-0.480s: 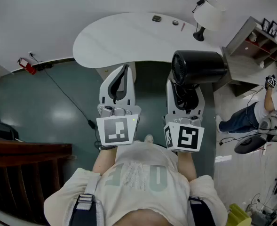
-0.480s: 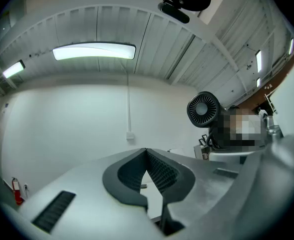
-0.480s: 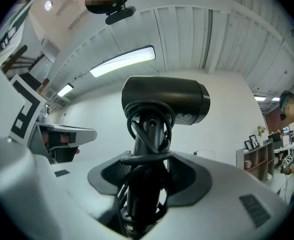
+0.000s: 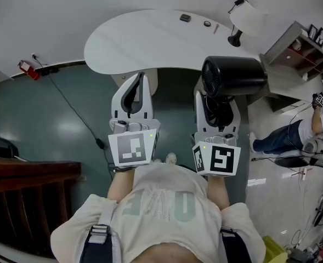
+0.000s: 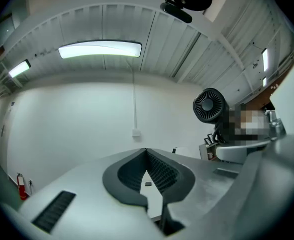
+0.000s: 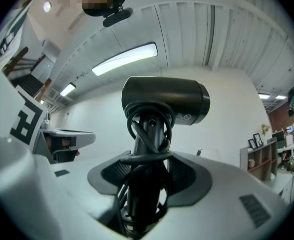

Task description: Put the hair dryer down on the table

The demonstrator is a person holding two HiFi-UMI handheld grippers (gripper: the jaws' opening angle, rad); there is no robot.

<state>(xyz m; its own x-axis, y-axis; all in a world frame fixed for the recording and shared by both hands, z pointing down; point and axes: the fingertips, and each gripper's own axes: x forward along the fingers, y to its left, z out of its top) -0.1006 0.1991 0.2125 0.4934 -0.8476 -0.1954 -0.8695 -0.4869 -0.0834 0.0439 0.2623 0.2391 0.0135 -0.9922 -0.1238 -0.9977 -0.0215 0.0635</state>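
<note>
A black hair dryer stands upright in my right gripper, its barrel above the jaws and its cord wound around the handle. In the right gripper view the jaws close on the handle of the hair dryer. My left gripper is beside it at the left, jaws shut with nothing between them; in the left gripper view the left gripper points at a white wall, with the hair dryer at the right. The white curved table lies ahead of both grippers.
On the table's far part lie a small dark box, a round item and a pen. A white lamp stands at its right end. A shelf unit and a person are at the right. Dark wooden furniture is at the left.
Both grippers and the hair dryer have shifted slightly; the view has moved a little relative to the table. The grip is unchanged.
</note>
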